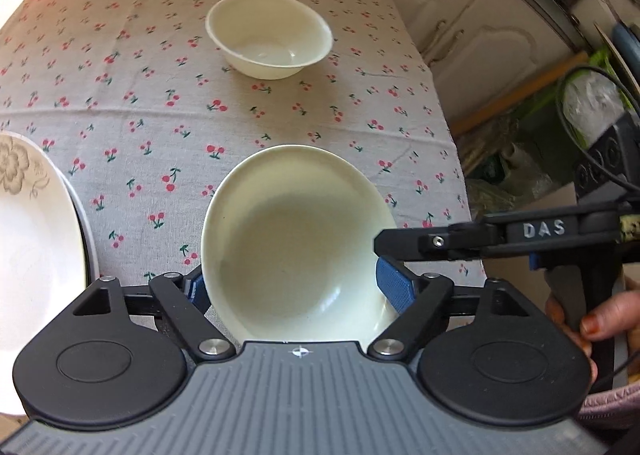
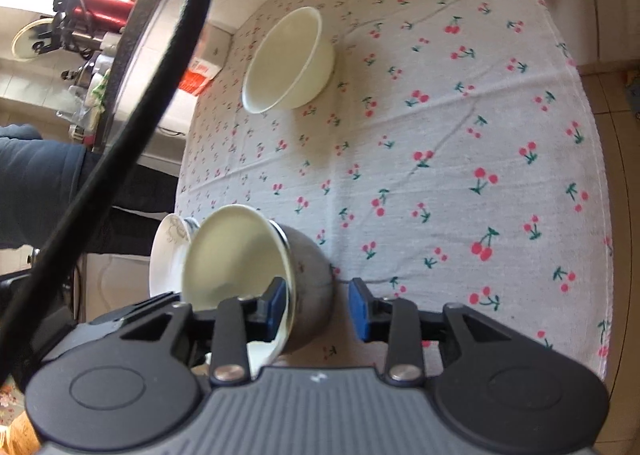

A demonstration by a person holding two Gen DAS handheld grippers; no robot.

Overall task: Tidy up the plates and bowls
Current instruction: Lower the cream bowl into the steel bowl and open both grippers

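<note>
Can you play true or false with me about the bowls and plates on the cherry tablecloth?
1. A cream bowl stands alone at the far end of the cherry-print tablecloth. True.
2. The near pale green bowl sits inside a shiny steel bowl. True.
3. The white plate with a grey flower pattern is stacked on the far cream bowl. False: it lies beside the near green bowl, at the table's near edge.
4. The right gripper is shut tight. False: its jaws stand open around the green bowl's rim.
5. The left gripper has its jaws on either side of the green bowl. True.
</note>
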